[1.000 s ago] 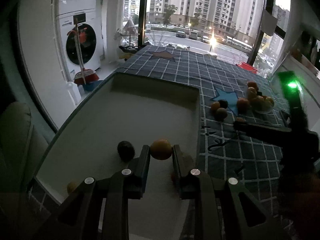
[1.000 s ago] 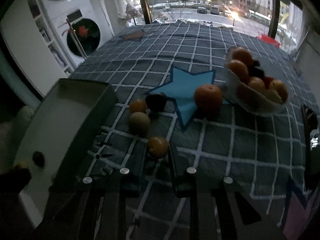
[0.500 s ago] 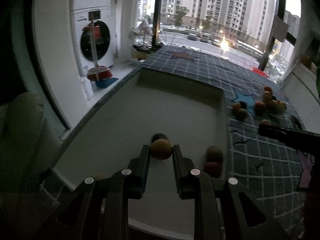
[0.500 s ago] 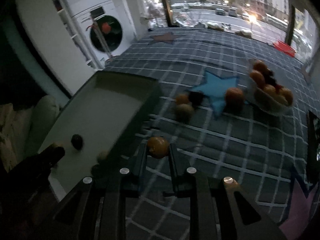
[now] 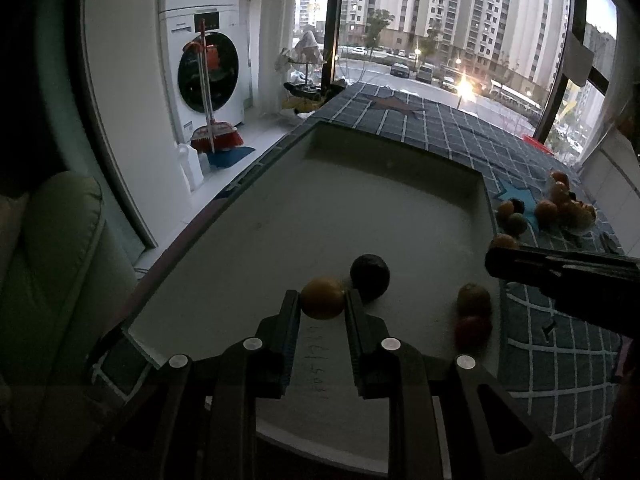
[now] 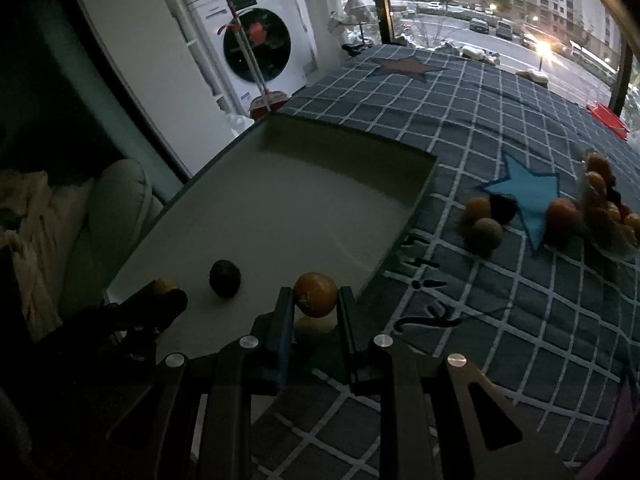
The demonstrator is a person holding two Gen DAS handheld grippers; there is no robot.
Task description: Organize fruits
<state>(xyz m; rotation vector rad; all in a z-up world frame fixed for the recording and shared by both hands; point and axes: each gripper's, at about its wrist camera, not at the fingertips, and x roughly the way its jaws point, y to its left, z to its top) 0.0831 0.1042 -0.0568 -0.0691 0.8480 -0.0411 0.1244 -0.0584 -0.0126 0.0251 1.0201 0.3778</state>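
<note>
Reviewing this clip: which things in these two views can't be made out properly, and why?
- Fruit in the bowl, right wrist view: smeared at the frame edge, uncountable.
- Pale fruit below the right gripper: mostly hidden by its orange fruit.
- Red fruit, left wrist view: blurred, kind unclear.

Faint handwriting on tray (image 5: 400,220) floor, unreadable; no other text.
</note>
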